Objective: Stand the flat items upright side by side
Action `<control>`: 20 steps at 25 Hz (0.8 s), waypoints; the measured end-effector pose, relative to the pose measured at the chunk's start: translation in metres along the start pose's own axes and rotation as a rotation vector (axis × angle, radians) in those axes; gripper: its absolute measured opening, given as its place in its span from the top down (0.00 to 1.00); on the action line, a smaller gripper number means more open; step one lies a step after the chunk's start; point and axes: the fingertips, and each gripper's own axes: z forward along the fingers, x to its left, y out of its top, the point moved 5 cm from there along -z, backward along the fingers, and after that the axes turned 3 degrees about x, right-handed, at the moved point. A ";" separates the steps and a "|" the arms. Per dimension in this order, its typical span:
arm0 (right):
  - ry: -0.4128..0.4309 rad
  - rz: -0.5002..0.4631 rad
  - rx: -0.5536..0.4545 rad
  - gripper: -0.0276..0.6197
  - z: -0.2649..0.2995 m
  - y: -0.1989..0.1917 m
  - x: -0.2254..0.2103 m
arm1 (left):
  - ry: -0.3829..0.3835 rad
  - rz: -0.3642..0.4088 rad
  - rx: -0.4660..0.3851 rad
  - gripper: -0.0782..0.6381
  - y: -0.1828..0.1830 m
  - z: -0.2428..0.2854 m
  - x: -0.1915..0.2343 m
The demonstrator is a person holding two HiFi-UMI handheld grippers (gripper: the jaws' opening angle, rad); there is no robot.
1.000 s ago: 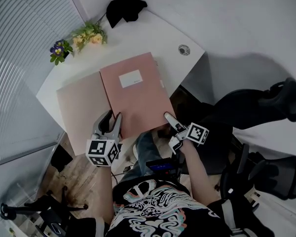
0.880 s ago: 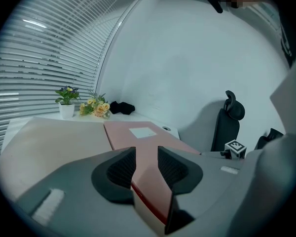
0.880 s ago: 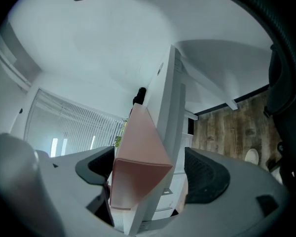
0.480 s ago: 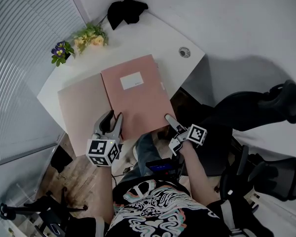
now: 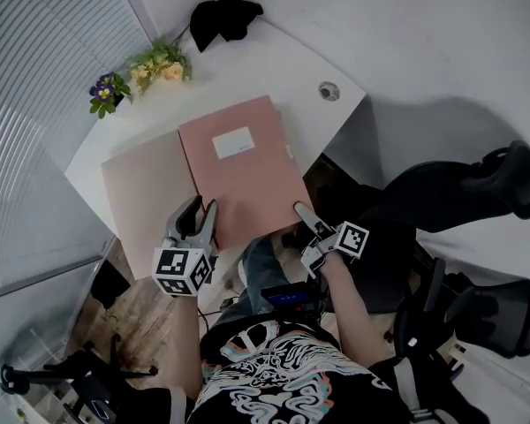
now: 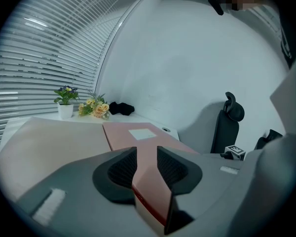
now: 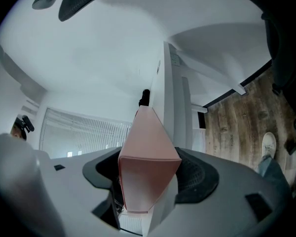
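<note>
**Folder gripped at both near corners, flat on desk**

Change from a second ago: the folder (image 5: 238, 179) and both grippers sit almost where they were. Only the right jaws differ, being narrower than before.

Item 1, folder. Pink, with a white label (image 5: 232, 142), lying flat on the white desk (image 5: 274, 69). Its near edge overhangs the desk edge.

Item 2, paler folder (image 5: 146, 197). Flat, just left of the folder, its right margin tucked under it.

Item 3, left gripper (image 5: 200, 208). At the folder's near left corner, clamped on its edge.

Item 4, right gripper (image 5: 305, 232). At the folder's near right corner. The jaws are closing, with the corner between them and the pads against both faces.

Item 5, beyond the folder's far left corner: flowers (image 5: 159, 63) and a black cloth (image 5: 223, 16).

By view:
- Head view alone shows the label side, the paler folder's overlap and both grippers together.
- Left gripper view alone shows the pads (image 6: 123, 166) meeting the folder's (image 6: 138, 132) edge, with white and red layers in its thickness.
- Right gripper view alone shows the folder's (image 7: 148, 152) blunt end face filling the gap, and the wood floor (image 7: 246, 117) below the folder.
</note>
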 end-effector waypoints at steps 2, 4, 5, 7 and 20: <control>-0.003 0.001 -0.004 0.47 0.000 0.000 0.001 | 0.000 0.002 0.002 0.72 0.000 0.000 0.000; -0.009 0.001 -0.010 0.47 0.000 0.000 0.002 | -0.001 0.003 0.005 0.72 0.000 0.000 -0.001; -0.012 0.001 -0.014 0.47 -0.001 0.000 0.002 | -0.001 0.005 0.006 0.72 0.000 0.000 -0.001; -0.017 0.003 -0.022 0.47 -0.001 0.000 0.003 | -0.001 0.007 0.007 0.72 0.000 0.000 -0.002; -0.046 -0.057 -0.056 0.48 -0.006 0.010 0.023 | -0.002 0.005 0.003 0.76 0.000 0.001 -0.002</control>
